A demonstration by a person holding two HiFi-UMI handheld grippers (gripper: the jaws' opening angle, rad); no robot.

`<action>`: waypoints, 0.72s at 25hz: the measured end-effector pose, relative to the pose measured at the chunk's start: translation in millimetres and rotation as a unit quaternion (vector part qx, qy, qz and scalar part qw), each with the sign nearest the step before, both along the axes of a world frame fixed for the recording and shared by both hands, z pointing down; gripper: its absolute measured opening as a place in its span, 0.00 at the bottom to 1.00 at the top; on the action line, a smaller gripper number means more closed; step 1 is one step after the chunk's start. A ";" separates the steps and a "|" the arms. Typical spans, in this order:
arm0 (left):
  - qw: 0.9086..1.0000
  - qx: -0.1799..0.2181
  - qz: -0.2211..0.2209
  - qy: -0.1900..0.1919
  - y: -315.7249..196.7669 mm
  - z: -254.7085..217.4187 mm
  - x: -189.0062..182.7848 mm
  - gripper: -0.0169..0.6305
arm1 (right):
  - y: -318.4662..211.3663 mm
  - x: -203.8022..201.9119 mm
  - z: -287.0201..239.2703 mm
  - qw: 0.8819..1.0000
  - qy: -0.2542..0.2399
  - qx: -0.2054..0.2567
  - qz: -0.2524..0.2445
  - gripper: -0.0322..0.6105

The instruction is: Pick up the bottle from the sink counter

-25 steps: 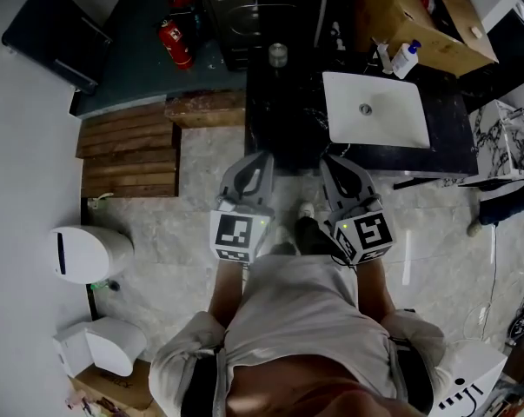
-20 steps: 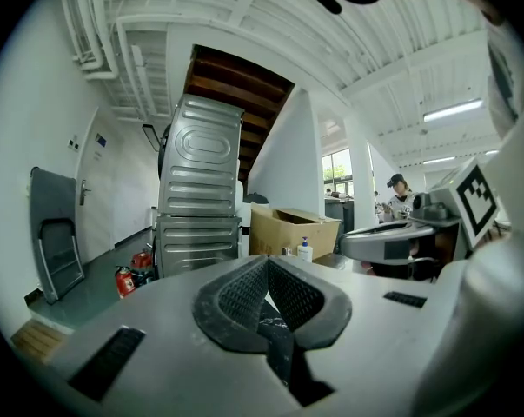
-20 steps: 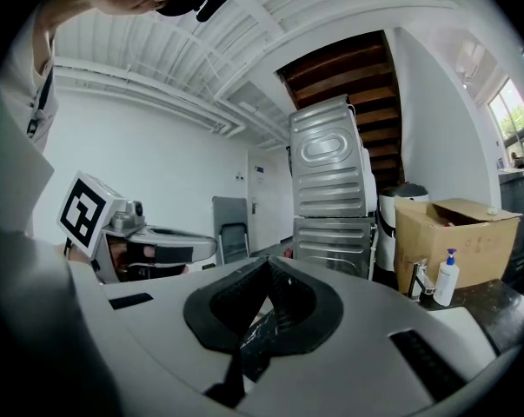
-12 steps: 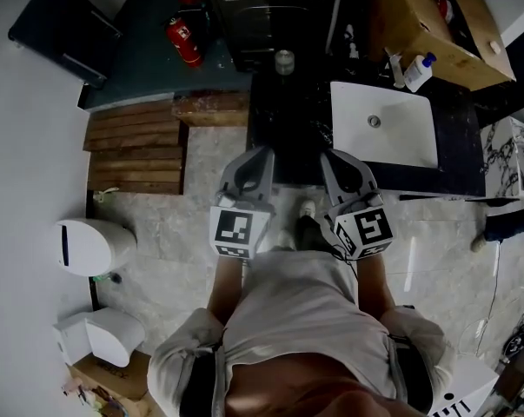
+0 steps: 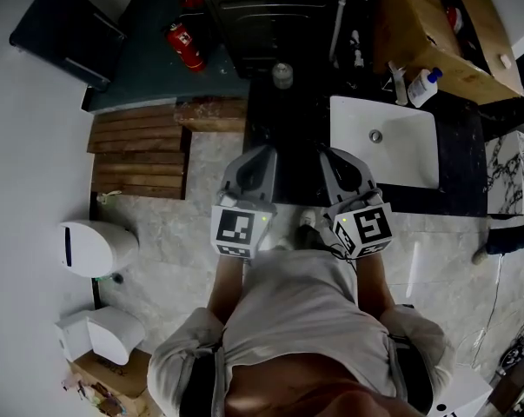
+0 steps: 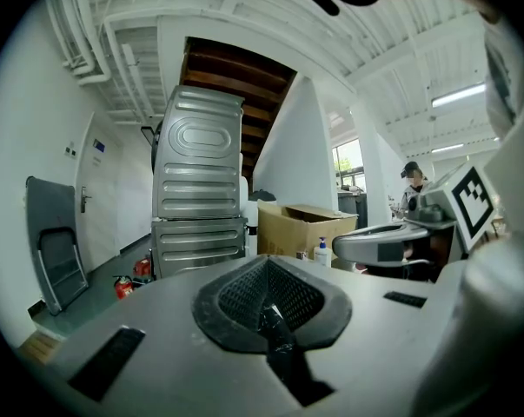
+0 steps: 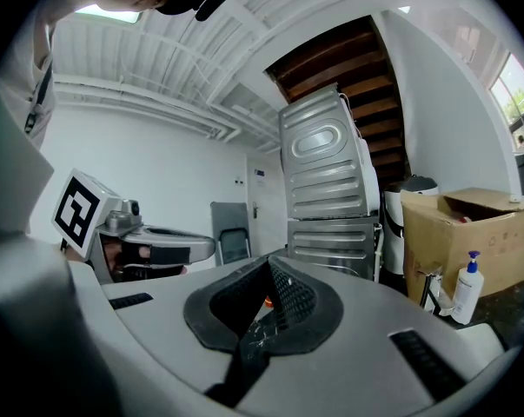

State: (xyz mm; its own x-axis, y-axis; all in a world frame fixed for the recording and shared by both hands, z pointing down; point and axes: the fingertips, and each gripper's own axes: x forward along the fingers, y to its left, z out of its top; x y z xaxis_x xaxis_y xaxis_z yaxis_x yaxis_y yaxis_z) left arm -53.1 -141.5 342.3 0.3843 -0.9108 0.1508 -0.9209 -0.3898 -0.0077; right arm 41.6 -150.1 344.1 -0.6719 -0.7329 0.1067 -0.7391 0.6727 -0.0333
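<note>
The bottle (image 5: 424, 87), white with a blue pump cap, stands at the back right of the dark sink counter (image 5: 298, 129), beyond the white basin (image 5: 385, 142). It is also seen small in the left gripper view (image 6: 322, 252) and at the right edge of the right gripper view (image 7: 467, 289), beside a cardboard box. My left gripper (image 5: 263, 152) and right gripper (image 5: 329, 154) are held side by side over the counter's near edge, both shut and empty. The bottle is far ahead and to the right of both grippers.
A cardboard box (image 5: 435, 33) sits behind the bottle. Stacked steel machines (image 5: 275, 11) stand behind the counter, with a small can (image 5: 282, 75) on it. Red fire extinguishers (image 5: 185, 46), wooden steps (image 5: 140, 150) and white bins (image 5: 92, 248) lie to the left. A person (image 6: 412, 189) stands far off.
The counter and basin have slid lower in the head view, closer to me. Both grippers have moved forward together, over the counter's near edge. Their jaws stayed shut.
</note>
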 end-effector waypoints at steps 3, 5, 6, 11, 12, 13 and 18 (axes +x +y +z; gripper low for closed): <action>1.000 -0.003 -0.005 -0.002 -12.3 2.0 3.4 0.03 | -12.2 2.7 1.7 1.000 -0.004 -0.003 -0.005 0.05; 1.000 -0.005 -0.008 -0.002 -19.8 3.4 5.6 0.03 | -19.8 4.8 3.2 1.000 -0.006 -0.006 -0.008 0.05; 1.000 -0.007 -0.009 -0.002 -23.4 4.1 6.9 0.03 | -23.5 6.0 3.8 1.000 -0.007 -0.008 -0.010 0.05; 1.000 -0.014 -0.020 -0.005 -38.0 9.6 11.4 0.03 | -38.9 11.7 9.2 1.000 -0.006 -0.015 -0.020 0.05; 1.000 -0.016 -0.022 -0.006 -40.7 11.2 12.2 0.03 | -41.4 12.7 10.5 1.000 -0.005 -0.017 -0.022 0.05; 1.000 -0.018 -0.024 -0.006 -43.3 12.6 12.9 0.03 | -44.1 13.8 11.8 1.000 -0.005 -0.019 -0.023 0.05; 0.999 -0.026 -0.021 -0.006 -56.0 22.0 19.1 0.03 | -56.1 20.1 20.8 0.999 -0.001 -0.028 -0.022 0.05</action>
